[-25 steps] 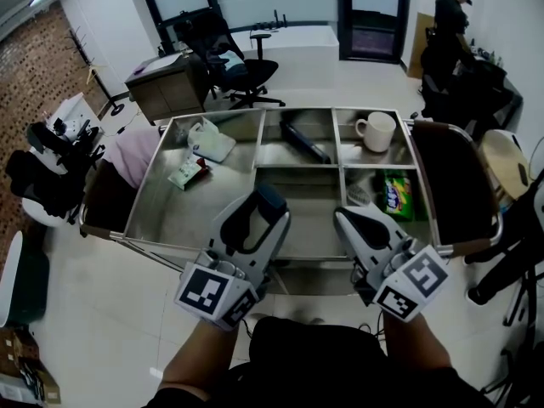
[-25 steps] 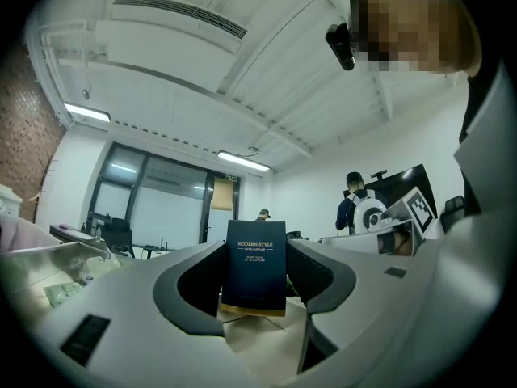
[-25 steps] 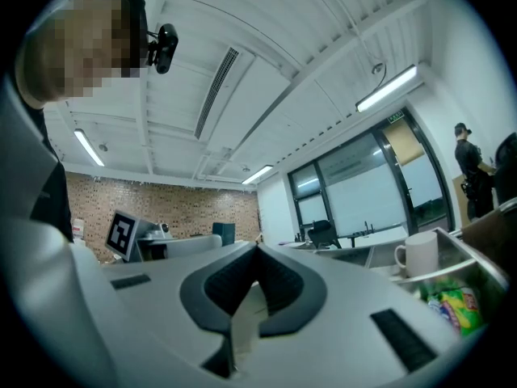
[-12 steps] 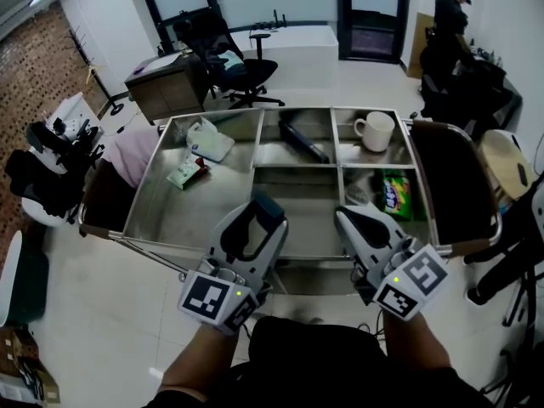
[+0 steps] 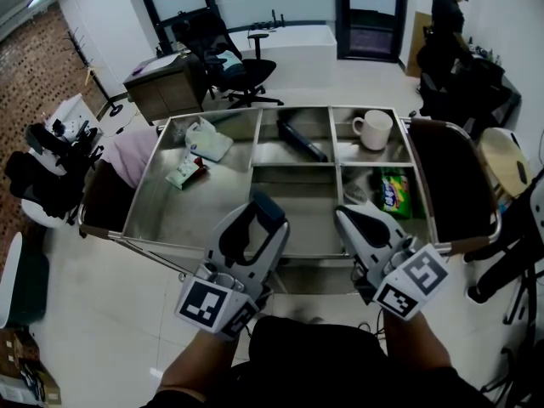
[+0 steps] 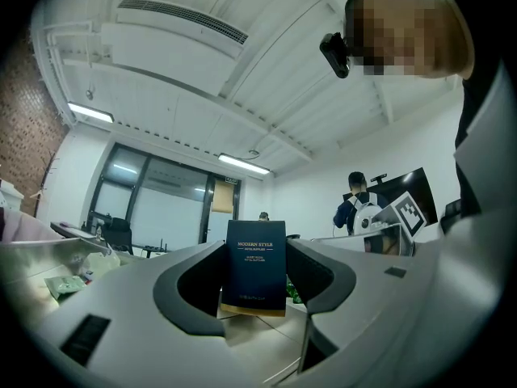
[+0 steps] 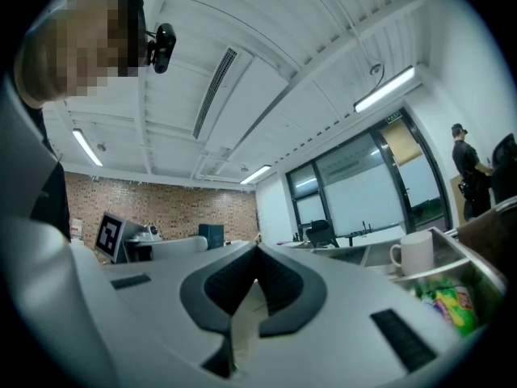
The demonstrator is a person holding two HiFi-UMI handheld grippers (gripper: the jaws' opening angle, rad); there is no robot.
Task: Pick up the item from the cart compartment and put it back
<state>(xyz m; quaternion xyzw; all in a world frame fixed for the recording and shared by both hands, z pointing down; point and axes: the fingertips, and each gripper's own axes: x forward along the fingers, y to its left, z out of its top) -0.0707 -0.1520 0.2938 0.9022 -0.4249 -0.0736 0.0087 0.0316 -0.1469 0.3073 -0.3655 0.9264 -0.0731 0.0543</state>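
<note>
My left gripper [image 5: 265, 209] hovers over the cart's near edge, shut on a small dark blue box [image 5: 270, 202]. In the left gripper view the blue box [image 6: 254, 267] stands upright between the jaws of the left gripper [image 6: 255, 253], its printed face towards the camera. My right gripper [image 5: 342, 217] hangs beside it on the right, shut and empty. In the right gripper view the right gripper [image 7: 257, 254] has its jaws closed together with nothing between them. The steel cart [image 5: 297, 174] with its compartments lies below both grippers.
The cart's big left compartment holds a white bag [image 5: 208, 139] and a green packet [image 5: 188, 173]. A black item [image 5: 303, 141] lies in the far middle compartment, a white mug [image 5: 375, 130] far right, a green packet [image 5: 395, 194] near right. Office chairs and a person stand beyond.
The left gripper with the blue box has sunk very slightly towards me. The right gripper and the cart's contents have not moved.
</note>
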